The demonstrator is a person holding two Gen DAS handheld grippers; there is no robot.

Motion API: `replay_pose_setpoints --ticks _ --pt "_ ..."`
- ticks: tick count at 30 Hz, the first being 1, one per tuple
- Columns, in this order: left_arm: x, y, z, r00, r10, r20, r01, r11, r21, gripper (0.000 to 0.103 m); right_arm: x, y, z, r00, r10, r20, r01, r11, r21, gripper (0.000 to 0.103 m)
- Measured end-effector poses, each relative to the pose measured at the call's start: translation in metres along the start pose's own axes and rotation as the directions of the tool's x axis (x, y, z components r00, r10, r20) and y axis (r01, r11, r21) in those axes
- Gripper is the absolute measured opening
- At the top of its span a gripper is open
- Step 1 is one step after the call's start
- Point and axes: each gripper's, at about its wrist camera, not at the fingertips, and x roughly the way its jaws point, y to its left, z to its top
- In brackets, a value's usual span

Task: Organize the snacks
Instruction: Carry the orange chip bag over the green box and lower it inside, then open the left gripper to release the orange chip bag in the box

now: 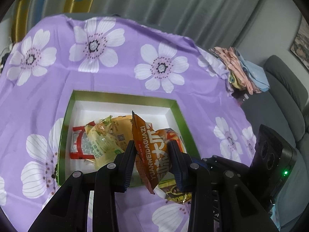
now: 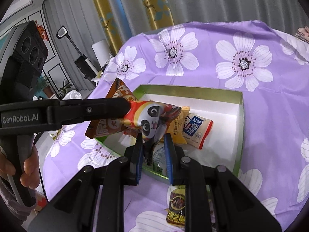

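Note:
My left gripper (image 1: 151, 145) is shut on an orange sunflower-seed packet (image 1: 146, 150) that stands upright over the near part of a green-rimmed white box (image 1: 123, 96). Inside the box lie a red packet (image 1: 77, 145) and a green-yellow packet (image 1: 102, 141). In the right wrist view my right gripper (image 2: 153, 147) is shut on a red packet with a panda (image 2: 152, 119), held above the box (image 2: 193, 92). The left gripper (image 2: 125, 106) comes in from the left with the orange packet (image 2: 98, 129). A white-and-blue packet (image 2: 197, 131) and a yellow one (image 2: 177, 129) lie in the box.
A dark-and-gold packet (image 2: 176, 206) lies on the purple flowered cloth (image 1: 135, 44) just in front of the box. Folded cloths (image 1: 241, 71) sit at the table's right edge beside a grey sofa (image 1: 285, 96). A person's hand (image 2: 29, 164) grips the left handle. A vacuum cleaner (image 2: 83, 58) stands behind.

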Motion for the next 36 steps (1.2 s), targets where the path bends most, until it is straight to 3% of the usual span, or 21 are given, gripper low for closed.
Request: replay_pose_setpoints --ticks 11,36 --pt "0.037 0.024 -0.002 0.998 -0.001 -0.059 -0.003 0.998 -0.056 0.035 0.032 -0.010 -0.003 0.995 -0.045 -0.087 0.045 0.999 0.003 0.021" --pt "0.048 0.030 -0.007 0.996 0.044 -0.073 -0.047 0.998 -0.048 0.035 0.042 -0.011 -0.004 0.994 -0.047 -0.102 0.049 0.999 0.013 0.023"
